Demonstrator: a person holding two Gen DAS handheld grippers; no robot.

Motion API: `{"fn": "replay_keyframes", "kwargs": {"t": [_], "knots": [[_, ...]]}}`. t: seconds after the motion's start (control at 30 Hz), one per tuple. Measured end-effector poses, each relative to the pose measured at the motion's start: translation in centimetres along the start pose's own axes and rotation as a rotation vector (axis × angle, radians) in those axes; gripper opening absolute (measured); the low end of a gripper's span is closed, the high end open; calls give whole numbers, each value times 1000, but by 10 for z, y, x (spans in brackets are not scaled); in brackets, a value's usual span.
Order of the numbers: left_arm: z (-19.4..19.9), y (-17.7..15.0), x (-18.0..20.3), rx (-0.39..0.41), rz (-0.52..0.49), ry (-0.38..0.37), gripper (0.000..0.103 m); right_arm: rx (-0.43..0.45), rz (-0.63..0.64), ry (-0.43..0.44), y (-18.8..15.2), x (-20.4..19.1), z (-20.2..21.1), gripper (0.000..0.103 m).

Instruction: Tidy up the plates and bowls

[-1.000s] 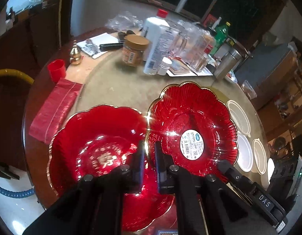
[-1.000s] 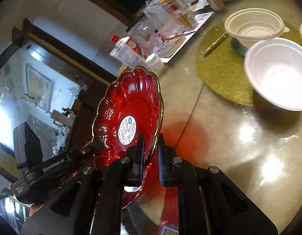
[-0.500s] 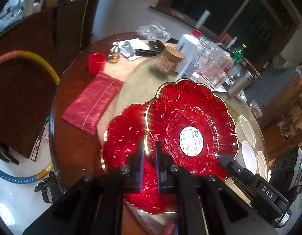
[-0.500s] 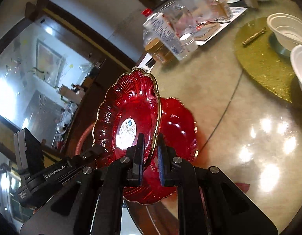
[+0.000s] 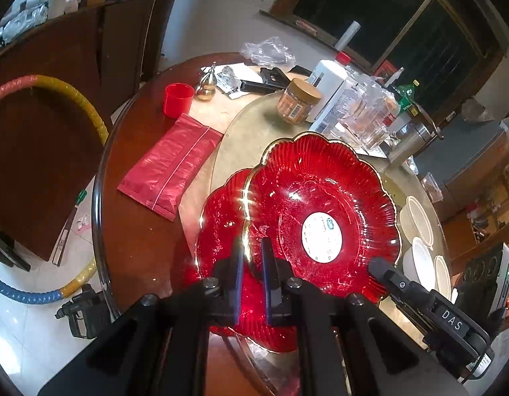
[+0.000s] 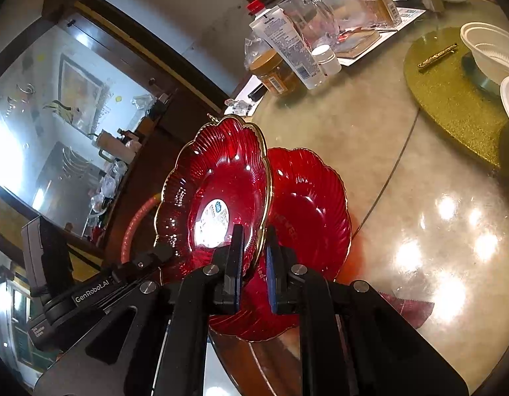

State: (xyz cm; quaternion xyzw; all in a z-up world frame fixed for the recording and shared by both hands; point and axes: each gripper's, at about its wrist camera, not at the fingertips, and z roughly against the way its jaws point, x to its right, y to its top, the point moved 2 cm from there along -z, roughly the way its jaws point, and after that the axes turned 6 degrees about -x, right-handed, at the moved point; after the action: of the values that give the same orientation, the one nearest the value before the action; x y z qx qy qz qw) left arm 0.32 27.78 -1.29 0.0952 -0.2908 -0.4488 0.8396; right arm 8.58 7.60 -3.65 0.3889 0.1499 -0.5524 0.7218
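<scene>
Red plate (image 5: pixel 323 208) between both grippers' jaws

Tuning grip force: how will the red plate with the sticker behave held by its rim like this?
Probably stiff: the red plate keeps its shape, tilted, with the left claw and right claw shut on opposite rim edges. Its glossy, scalloped rim may slip. It looks glassy, so setting it onto the lower plate risks chipping.

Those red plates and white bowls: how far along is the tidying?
Nothing looks finished yet. In hand: the left gripper and the right gripper each pinch the rim of the stickered red plate, held tilted over the second red plate lying on the table. Left: setting it down on that plate, then gathering the white bowls, which sit apart.
</scene>
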Motion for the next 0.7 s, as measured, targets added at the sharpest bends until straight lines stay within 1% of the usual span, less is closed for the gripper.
{"fn": "replay_keyframes", "kwargs": {"t": [0.23, 0.53, 0.7], "knots": [[-2, -4, -4, -8, -2, -1, 8, -6, 2, -12, -3, -2, -1, 12], [-9, -7, -11, -27, 11, 19, 8, -50, 8, -26, -1, 2, -15, 12], [-22, -9, -11, -62, 7, 30, 8, -80, -9, -56, -2, 11, -22, 12]]}}
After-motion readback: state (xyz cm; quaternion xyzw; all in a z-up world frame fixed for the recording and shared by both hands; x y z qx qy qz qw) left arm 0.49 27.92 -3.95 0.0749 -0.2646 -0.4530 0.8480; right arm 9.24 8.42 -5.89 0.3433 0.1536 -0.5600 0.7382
